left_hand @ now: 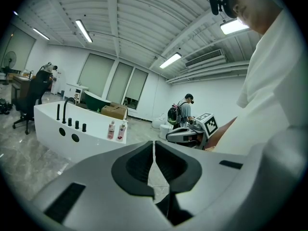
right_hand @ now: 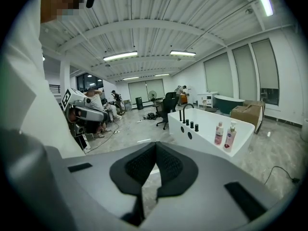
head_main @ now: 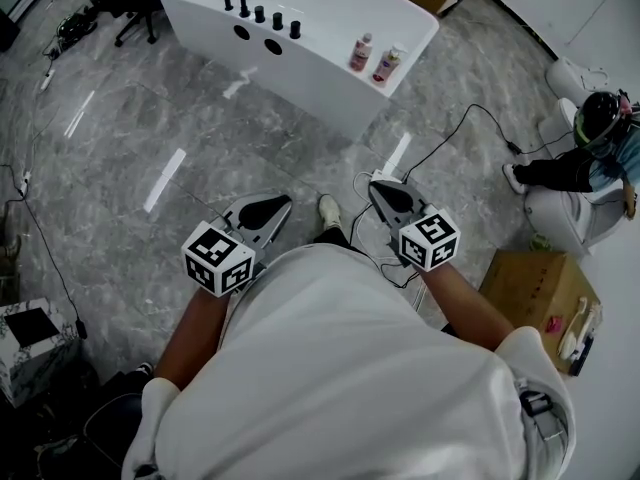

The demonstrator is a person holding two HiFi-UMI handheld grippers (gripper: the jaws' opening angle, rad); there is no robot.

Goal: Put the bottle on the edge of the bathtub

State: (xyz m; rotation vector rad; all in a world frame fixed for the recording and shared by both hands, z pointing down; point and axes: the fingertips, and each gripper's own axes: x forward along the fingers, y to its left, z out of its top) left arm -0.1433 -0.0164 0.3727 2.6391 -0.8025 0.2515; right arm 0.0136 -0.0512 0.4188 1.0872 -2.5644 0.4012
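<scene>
1. The left gripper (left_hand: 153,150) was shut tight, with nothing between its jaws.
2. The right gripper (right_hand: 155,148) was shut tight too, and it held nothing. Both were close to the person's tummy.
3. The white bathtub (head_main: 330,78) was at 12 o'clock, well apart from the grippers.
4. A pink bottle (head_main: 361,52) and a white bottle (head_main: 387,65) stood up on the tub's flat edge at 1 o'clock, just beside each other, near the corner.
5. They looked small, light and made of smooth plastic, so they could slip or tip over. I think the best place to hold one was round its middle, under the cap, with a soft squeeze.
6. The edge had bare room between the bottles and the black knobs (head_main: 277,20) at 11 o'clock.
7. The gray floor (head_main: 150,138) up to the tub was open, but a black cable (head_main: 440,138) lay at 1 o'clock and could trip feet.
8. A cardboard box (head_main: 535,288) sat at 4 o'clock.
</scene>
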